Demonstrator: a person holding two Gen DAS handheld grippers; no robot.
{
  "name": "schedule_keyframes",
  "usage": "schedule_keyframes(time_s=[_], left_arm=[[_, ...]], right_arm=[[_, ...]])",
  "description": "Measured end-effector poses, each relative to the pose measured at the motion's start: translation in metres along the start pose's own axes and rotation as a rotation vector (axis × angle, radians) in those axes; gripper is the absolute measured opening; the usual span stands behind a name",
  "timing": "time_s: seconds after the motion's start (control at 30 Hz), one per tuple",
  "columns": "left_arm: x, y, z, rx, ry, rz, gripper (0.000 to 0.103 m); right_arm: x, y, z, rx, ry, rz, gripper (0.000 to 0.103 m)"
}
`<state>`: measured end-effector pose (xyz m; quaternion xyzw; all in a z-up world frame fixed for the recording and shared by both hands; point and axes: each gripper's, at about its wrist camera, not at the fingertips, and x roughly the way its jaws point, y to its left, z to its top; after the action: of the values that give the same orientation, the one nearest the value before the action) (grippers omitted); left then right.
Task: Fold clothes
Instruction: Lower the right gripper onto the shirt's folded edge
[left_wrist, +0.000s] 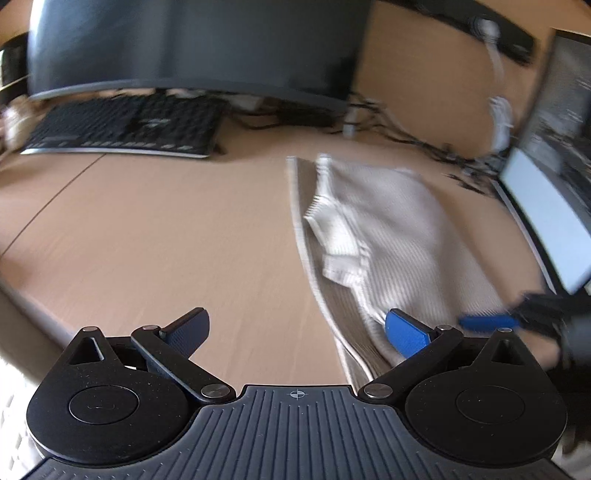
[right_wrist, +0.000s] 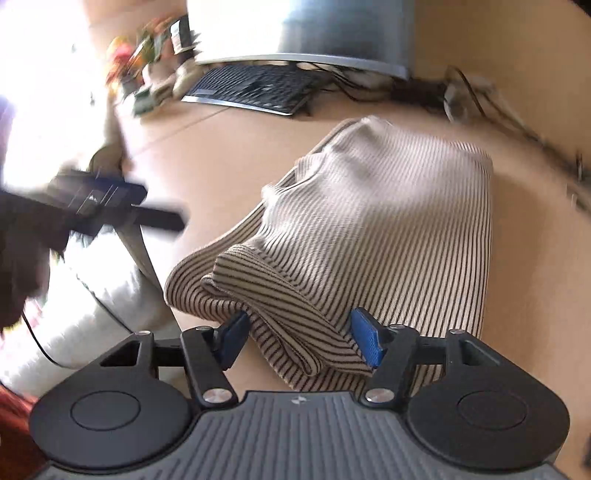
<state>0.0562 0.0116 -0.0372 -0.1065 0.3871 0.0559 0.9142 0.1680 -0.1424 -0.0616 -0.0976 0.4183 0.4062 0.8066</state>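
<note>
Wood-grain tan desk (left_wrist: 147, 236) carries a curved dark monitor (left_wrist: 192, 44) and a black keyboard (left_wrist: 122, 129) along its far edge. Folded beige ribbed garment with thin dark stripes (right_wrist: 388, 206) lies nearer the front edge, right of the middle. Left gripper (left_wrist: 297, 328) hangs wide open over bare wood, its right blue pad over the cloth's left border. Right gripper (right_wrist: 299, 339) stands partly open, a rolled fold of the garment between its blue pads (right_wrist: 364, 341).
</note>
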Motion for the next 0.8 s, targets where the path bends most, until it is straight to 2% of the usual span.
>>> schedule_keyframes(time_s=[0.17, 0.33, 0.47, 0.63, 0.7, 0.8], left_arm=[[-0.002, -0.014, -0.013, 0.131, 0.035, -0.076, 0.103], [0.019, -0.031, -0.027, 0.239, 0.093, -0.032, 0.103], [0.024, -0.033, -0.025, 0.238, 0.1, -0.011, 0.103], [0.03, -0.035, -0.021, 0.23, 0.107, 0.013, 0.103], [0.032, -0.036, -0.02, 0.227, 0.109, 0.023, 0.103], [0.035, -0.037, -0.018, 0.222, 0.113, 0.038, 0.103]], right_arm=[[0.001, 0.001, -0.002, 0.004, -0.004, -0.003, 0.063], [-0.001, 0.002, -0.006, 0.022, -0.004, 0.004, 0.063], [0.0, 0.005, -0.006, 0.003, -0.008, -0.009, 0.063], [-0.008, 0.012, -0.007, -0.08, -0.018, -0.031, 0.064], [-0.014, 0.016, -0.007, -0.115, -0.039, -0.049, 0.071], [-0.019, 0.021, -0.008, -0.158, -0.061, -0.074, 0.074]])
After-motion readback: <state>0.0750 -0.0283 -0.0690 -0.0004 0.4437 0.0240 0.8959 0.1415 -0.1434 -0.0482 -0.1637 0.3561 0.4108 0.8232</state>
